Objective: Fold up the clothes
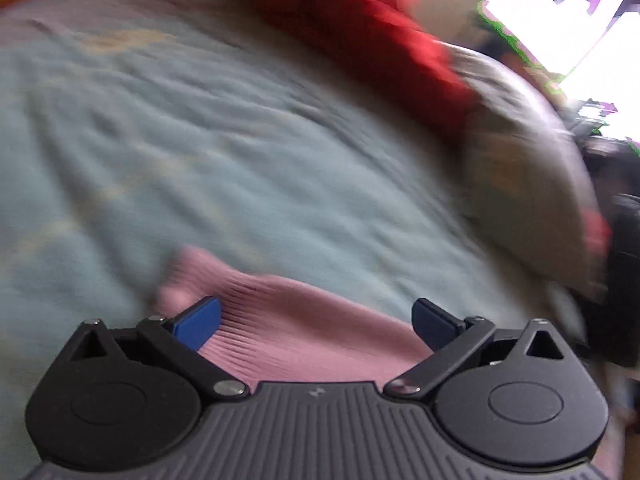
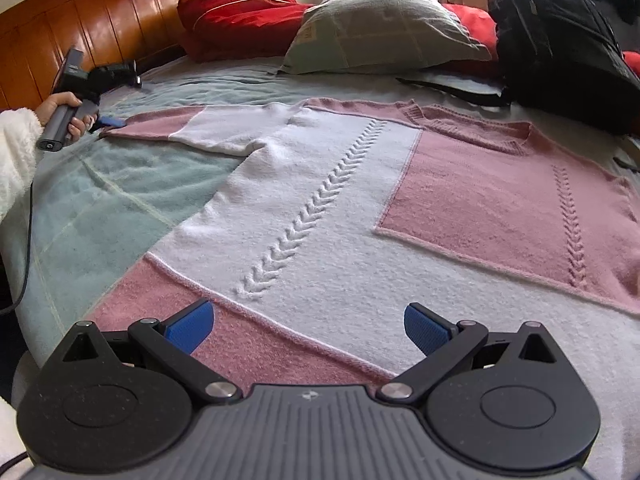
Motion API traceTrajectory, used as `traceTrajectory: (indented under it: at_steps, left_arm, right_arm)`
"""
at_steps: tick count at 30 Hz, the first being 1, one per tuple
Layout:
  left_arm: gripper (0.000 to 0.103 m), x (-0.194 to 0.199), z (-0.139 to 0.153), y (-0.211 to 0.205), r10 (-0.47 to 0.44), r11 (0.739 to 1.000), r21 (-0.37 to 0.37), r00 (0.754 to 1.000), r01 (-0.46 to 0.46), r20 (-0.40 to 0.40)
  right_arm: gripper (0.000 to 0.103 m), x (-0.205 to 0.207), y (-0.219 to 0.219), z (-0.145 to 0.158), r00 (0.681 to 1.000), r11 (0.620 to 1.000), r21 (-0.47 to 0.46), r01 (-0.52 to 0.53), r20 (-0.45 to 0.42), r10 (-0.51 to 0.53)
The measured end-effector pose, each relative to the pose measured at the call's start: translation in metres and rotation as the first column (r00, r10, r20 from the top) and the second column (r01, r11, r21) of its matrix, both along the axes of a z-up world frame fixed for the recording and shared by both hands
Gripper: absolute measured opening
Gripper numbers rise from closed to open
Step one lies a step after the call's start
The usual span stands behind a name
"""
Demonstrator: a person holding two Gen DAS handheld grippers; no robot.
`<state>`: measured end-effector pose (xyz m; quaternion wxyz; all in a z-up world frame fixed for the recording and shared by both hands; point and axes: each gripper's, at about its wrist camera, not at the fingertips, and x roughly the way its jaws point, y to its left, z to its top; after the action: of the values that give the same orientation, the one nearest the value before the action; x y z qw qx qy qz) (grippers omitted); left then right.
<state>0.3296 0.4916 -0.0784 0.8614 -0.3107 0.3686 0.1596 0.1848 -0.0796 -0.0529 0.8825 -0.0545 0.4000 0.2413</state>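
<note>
Lying flat on the bed (image 2: 120, 208), looking soft, light and limp: pink-and-white knit sweater (image 2: 320, 216). Hovering with jaws spread, gripping nothing: right gripper (image 2: 308, 326) over hem, left gripper (image 1: 316, 320) over sleeve cuff (image 1: 280, 312); probably pinching best at ribbed edges ahead.

A sweater (image 2: 340, 208) lies flat on the bed (image 2: 120, 200). Behind it sit two pillows (image 2: 384, 28), with a backpack (image 2: 560, 40) to their right.
</note>
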Motion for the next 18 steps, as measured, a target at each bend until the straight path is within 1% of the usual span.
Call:
traceTrajectory:
  at_steps: [2,3,6,7,9,10,12,13,15,16,18]
  left_arm:
    - [0.1,-0.004,0.006,-0.001,0.083,0.995,0.06,0.996,-0.082,-0.015]
    - [0.1,-0.002,0.009,-0.005,0.085,0.992,0.092,0.996,-0.082,-0.028]
    - [0.1,0.006,0.022,-0.036,-0.011,0.978,0.21,1.0,0.017,-0.027]
    - [0.1,0.01,0.026,-0.051,-0.069,0.966,0.249,0.997,0.075,-0.03]
    - [0.101,0.016,0.028,-0.079,-0.165,0.941,0.294,0.985,0.17,-0.041]
    - [0.101,0.02,0.026,-0.096,-0.232,0.921,0.31,0.971,0.236,-0.052]
    - [0.101,0.025,0.019,-0.12,-0.328,0.88,0.34,0.942,0.332,-0.072]
    - [0.101,0.025,0.013,-0.133,-0.369,0.849,0.373,0.925,0.374,-0.088]
    - [0.101,0.023,0.002,-0.146,-0.392,0.808,0.43,0.912,0.403,-0.118]
    - [0.101,0.021,-0.004,-0.149,-0.398,0.796,0.442,0.908,0.414,-0.135]
    - [0.102,0.013,-0.013,-0.147,-0.401,0.786,0.451,0.904,0.421,-0.146]
  right_arm:
    - [0.103,0.0,-0.003,0.001,1.0,1.0,-0.006,0.01,0.007,-0.01]
    - [0.103,0.001,-0.005,0.001,1.0,1.0,-0.001,0.017,0.005,-0.017]
    - [0.103,0.004,-0.009,0.0,0.999,0.999,0.029,0.038,-0.008,-0.037]
    - [0.103,0.005,-0.008,-0.001,0.999,0.999,0.035,0.036,-0.013,-0.035]
    - [0.103,0.004,-0.007,-0.002,0.999,0.999,0.034,0.029,-0.015,-0.029]
    - [0.103,0.004,-0.006,-0.003,1.0,0.999,0.03,0.025,-0.013,-0.025]
    - [0.103,0.003,-0.005,-0.004,1.0,1.0,0.022,0.019,-0.011,-0.019]
    - [0.103,0.003,-0.005,-0.004,1.0,1.0,0.022,0.021,-0.011,-0.02]
    - [0.103,0.003,-0.007,-0.005,1.0,0.999,0.021,0.024,-0.011,-0.024]
    - [0.103,0.003,-0.007,-0.005,1.0,0.999,0.021,0.026,-0.011,-0.025]
    - [0.103,0.003,-0.009,-0.005,0.999,0.999,0.026,0.029,-0.013,-0.029]
